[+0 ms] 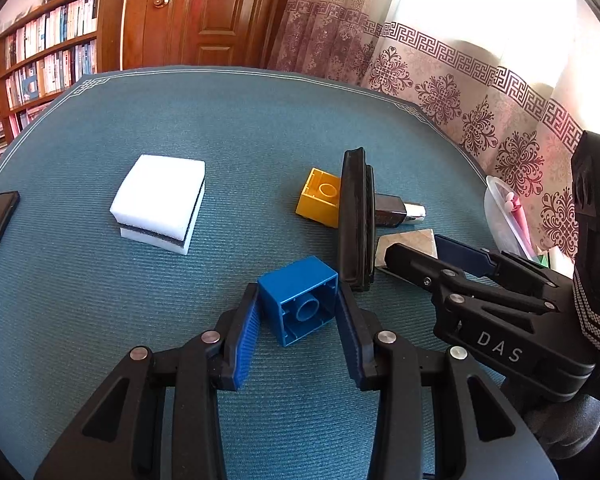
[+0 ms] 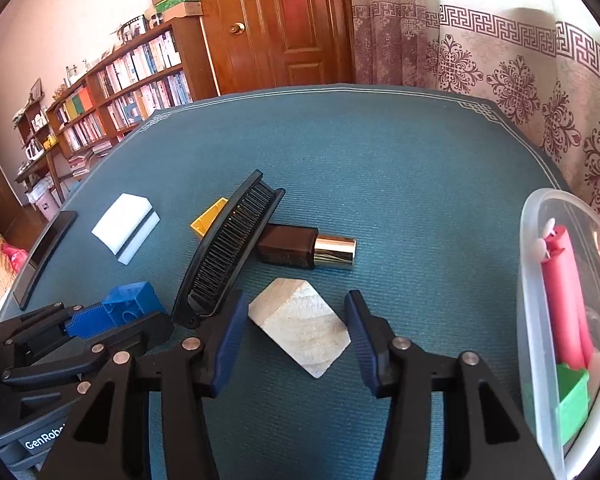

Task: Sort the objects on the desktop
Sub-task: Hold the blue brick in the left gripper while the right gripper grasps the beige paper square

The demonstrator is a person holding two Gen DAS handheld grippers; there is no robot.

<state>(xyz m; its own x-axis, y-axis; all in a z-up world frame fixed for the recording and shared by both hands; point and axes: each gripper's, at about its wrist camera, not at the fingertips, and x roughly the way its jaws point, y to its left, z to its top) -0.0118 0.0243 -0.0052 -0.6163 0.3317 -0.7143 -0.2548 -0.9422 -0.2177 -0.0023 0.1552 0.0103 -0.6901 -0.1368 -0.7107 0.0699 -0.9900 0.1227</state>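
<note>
My left gripper (image 1: 298,312) is shut on a blue brick (image 1: 300,304), hollow side toward the camera, just above the teal tablecloth (image 1: 220,120). The right wrist view shows this gripper (image 2: 100,316) and brick (image 2: 134,296) at the lower left. My right gripper (image 2: 296,324) is open around a beige stone block (image 2: 300,328) that lies flat on the cloth. Its pads stand close to the block's left and right corners. In the left wrist view the right gripper (image 1: 416,250) is over that block (image 1: 410,238) at the right.
A black comb (image 2: 228,248) lies between the two grippers, with a yellow brick (image 2: 210,220) behind it and a brown bottle with a gold cap (image 2: 300,248) beside it. A white sponge (image 2: 126,226) and a black slab (image 2: 44,256) lie left. A clear tub (image 2: 528,280) holding pink and green items stands right.
</note>
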